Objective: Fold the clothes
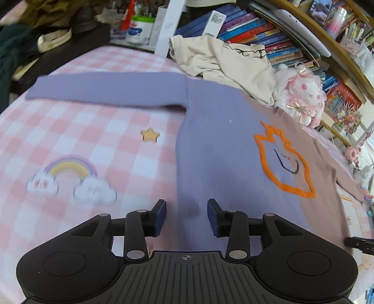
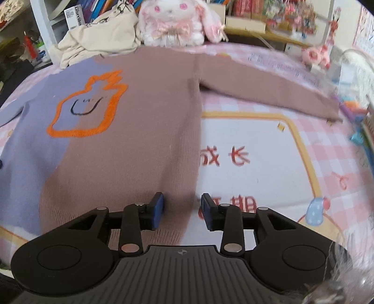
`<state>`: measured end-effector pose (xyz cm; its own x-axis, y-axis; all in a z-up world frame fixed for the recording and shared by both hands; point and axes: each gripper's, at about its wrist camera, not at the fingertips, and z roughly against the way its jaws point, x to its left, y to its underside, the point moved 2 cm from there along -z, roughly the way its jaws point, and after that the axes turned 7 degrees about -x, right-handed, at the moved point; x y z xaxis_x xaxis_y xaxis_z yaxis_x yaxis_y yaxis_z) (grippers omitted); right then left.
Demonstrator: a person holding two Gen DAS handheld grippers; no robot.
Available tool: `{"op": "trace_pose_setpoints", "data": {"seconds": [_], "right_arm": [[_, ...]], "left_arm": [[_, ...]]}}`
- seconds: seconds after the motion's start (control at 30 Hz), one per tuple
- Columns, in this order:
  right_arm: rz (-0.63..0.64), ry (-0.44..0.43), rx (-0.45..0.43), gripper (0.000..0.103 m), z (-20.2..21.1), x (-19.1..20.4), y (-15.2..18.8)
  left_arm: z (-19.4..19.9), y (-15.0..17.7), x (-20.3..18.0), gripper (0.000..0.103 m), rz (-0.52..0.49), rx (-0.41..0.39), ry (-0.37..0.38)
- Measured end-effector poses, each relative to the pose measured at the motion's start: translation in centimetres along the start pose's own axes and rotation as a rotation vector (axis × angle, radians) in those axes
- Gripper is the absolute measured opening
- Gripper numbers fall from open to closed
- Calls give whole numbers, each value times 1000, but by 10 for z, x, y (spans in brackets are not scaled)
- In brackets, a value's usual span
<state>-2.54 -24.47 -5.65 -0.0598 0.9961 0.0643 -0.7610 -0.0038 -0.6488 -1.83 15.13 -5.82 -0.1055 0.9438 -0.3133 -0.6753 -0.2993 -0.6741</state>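
A two-tone sweater [image 1: 217, 149] [image 2: 131, 131] lies flat, front up, on the pink checked bedspread [image 1: 98, 121]. One half is lilac, the other mauve-brown, with an orange outlined face motif [image 1: 282, 161] [image 2: 86, 105] on the chest. Its lilac sleeve [image 1: 105, 90] stretches out to the left, and its brown sleeve [image 2: 268, 86] to the right. My left gripper [image 1: 187, 216] stands open over the lilac side edge near the hem, nothing pinched between its blue pads. My right gripper [image 2: 182, 211] is open over the brown side edge near the hem, holding nothing.
A cream garment [image 1: 224, 63] [image 2: 98, 37] lies crumpled at the sweater's collar end, beside a white and pink plush rabbit [image 1: 301, 98] [image 2: 177, 21]. Shelves of books [image 1: 257, 30] stand behind. The bedspread [image 2: 268, 163] carries printed characters and a rainbow [image 1: 70, 177].
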Motion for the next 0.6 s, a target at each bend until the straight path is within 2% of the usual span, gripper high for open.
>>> {"op": "trace_pose_setpoints", "data": {"seconds": [0.07,0.17,0.2,0.27,0.3,0.4,0.6], "right_arm": [[5,-21,9,32,1,-1,2],[18,-50,10,22,3,3,4],[23,-58,9,18,3,4,5],[48,-70,0,15,4,8,6],[70,-67,-7,14,5,8,7],[96,-45,-27,13,5,4,6],[112,-100,-11,13,5,1,8]], "left_arm": [[6,6,-2,38,-6,9,-4],[11,12,-7,34,-13,26,-15],[12,13,-9,31,-18,33,-28],[12,16,-14,9,-32,47,-53],[12,17,-16,6,-43,56,-56],[13,20,-25,5,-87,67,-66],[15,23,-24,5,-82,42,-108]]}}
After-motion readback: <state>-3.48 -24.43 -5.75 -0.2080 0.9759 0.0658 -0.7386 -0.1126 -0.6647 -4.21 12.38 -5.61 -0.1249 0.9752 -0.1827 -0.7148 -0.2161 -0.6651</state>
